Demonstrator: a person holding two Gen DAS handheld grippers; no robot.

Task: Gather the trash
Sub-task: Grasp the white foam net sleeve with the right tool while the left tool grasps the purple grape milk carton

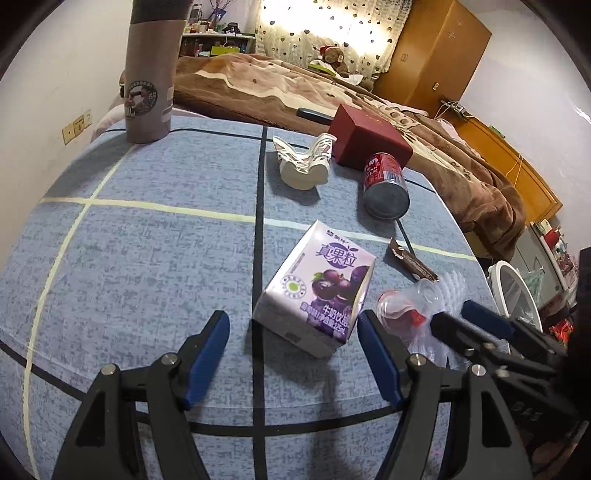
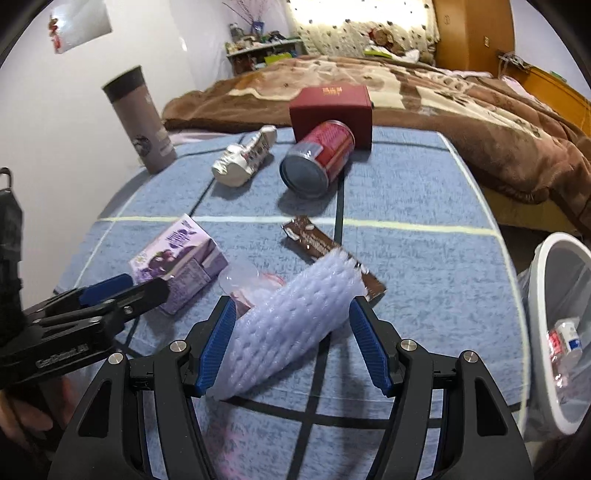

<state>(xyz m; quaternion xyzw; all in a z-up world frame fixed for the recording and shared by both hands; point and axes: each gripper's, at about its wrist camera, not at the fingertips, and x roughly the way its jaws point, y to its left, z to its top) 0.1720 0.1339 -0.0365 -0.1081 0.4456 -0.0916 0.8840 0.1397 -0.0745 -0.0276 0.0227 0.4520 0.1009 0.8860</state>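
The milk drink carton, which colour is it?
Purple, with dark berries printed; the purple milk drink carton shows best in the left wrist view.

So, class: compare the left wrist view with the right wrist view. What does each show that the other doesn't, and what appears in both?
Only the left wrist view shows the wall sockets and the dark remote on the blanket.

Only the right wrist view shows the inside of the white bin, with a small bottle in it, and the picture on the wall.

Both show the purple carton, red can, red box, brown wrapper, crushed white cup, grey flask and foam sleeve.
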